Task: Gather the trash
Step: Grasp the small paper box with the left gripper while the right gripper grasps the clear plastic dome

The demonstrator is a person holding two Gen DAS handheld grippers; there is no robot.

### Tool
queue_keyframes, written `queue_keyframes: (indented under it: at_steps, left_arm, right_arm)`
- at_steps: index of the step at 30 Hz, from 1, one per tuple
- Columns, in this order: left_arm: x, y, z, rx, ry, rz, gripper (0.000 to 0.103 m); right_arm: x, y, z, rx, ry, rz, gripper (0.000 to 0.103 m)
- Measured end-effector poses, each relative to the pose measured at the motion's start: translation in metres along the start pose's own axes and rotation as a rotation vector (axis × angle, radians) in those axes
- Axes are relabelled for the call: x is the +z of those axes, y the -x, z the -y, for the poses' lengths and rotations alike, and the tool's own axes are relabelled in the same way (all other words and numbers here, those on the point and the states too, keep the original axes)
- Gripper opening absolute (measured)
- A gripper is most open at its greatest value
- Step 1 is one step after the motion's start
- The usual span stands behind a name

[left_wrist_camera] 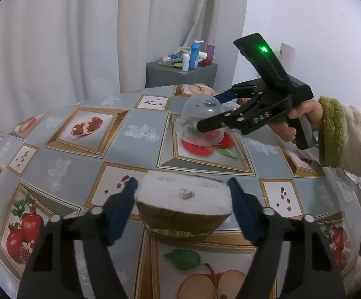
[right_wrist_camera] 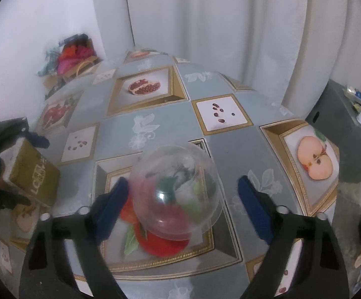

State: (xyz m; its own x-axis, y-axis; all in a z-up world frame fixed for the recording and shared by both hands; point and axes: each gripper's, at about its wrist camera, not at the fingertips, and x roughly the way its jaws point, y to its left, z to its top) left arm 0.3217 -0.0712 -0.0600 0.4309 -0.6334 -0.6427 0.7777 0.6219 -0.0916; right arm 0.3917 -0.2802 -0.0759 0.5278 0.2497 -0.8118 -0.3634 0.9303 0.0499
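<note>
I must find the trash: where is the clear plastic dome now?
The clear plastic dome stands on the tablecloth's red fruit picture, between the right gripper's open fingers.

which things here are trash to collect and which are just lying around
Job in hand:
- gold carton, between the left gripper fingers
- clear plastic dome lid, between the right gripper fingers

Just lying about:
- blue bottle and toiletries on the grey stand
- bag of clothes
</note>
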Motion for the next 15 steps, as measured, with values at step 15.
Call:
queue_keyframes:
  at_steps: [15]
  left_arm:
    - [-0.030,0.040,0.044,-0.015,0.063,0.006,0.053]
  right_arm:
    - [-0.083,0.083,-0.052,0.016,-0.066,0.015,0.066]
